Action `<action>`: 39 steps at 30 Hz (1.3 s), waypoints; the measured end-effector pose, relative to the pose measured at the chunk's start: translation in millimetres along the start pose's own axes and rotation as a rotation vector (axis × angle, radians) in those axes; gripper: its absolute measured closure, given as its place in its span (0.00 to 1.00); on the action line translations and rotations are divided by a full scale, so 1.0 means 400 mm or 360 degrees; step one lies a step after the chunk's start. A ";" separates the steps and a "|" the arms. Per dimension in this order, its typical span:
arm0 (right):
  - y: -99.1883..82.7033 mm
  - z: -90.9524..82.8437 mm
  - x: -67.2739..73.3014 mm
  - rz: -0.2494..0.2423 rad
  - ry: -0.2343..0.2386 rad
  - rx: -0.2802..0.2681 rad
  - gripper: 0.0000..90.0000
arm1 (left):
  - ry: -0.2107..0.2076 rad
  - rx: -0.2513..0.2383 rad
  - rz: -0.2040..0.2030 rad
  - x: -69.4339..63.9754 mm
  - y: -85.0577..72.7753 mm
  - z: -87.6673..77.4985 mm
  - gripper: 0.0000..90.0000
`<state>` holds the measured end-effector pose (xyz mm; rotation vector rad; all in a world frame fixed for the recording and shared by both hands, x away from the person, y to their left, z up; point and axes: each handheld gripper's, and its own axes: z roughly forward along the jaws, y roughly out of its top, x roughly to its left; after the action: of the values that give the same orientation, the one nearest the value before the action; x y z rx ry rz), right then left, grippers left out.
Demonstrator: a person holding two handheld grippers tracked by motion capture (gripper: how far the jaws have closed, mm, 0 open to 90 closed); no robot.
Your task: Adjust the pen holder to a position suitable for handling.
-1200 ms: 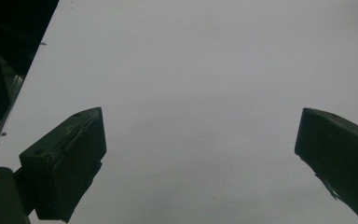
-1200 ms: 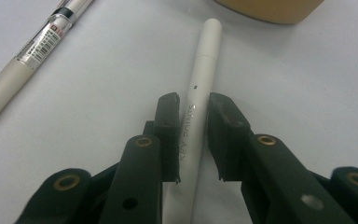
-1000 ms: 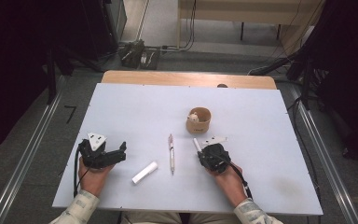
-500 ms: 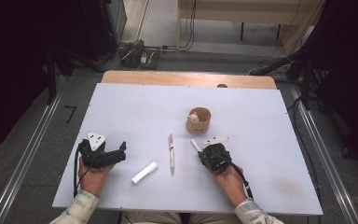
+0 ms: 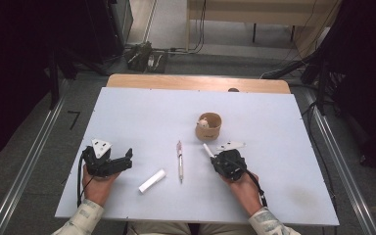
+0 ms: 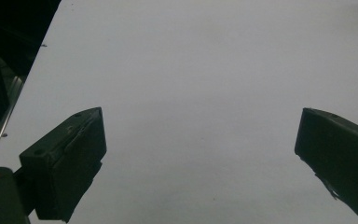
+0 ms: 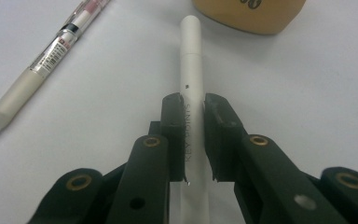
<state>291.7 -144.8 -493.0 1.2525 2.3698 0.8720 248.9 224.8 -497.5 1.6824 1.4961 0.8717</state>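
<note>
Nearest the person, the right gripper clamps a white pen lying on the white table, its tip near the tan cup. Probably next: lift and drop it in. Left gripper rests with jaws wide, empty.

Cup behind pen on table; capped tube left of pen

Grey floor; dark surrounding curtains

"KEY POINTS" on white marker
</note>
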 end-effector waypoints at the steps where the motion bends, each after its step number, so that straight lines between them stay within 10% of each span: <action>1: 0.000 -0.004 -0.001 -0.0001 0.0002 -0.0007 0.85 | -0.0001 0.0000 0.0000 0.000 0.000 0.000 0.04; 19: 0.016 -0.070 -0.004 0.0016 0.0050 -0.0183 0.85 | -0.0145 -0.0044 -0.0084 -0.025 0.022 -0.013 0.05; 30: 0.021 -0.074 0.012 -0.0046 0.0045 -0.0246 0.85 | -0.0228 -0.0080 -0.0022 -0.079 0.042 -0.019 0.06; 39: 0.023 -0.075 0.017 -0.0063 0.0051 -0.0274 0.85 | -0.0414 -0.0041 -0.0100 -0.143 0.068 -0.005 0.07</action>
<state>277.6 -146.3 -464.1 1.1283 2.2803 1.0656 255.2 166.2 -474.8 1.6504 1.3470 0.6096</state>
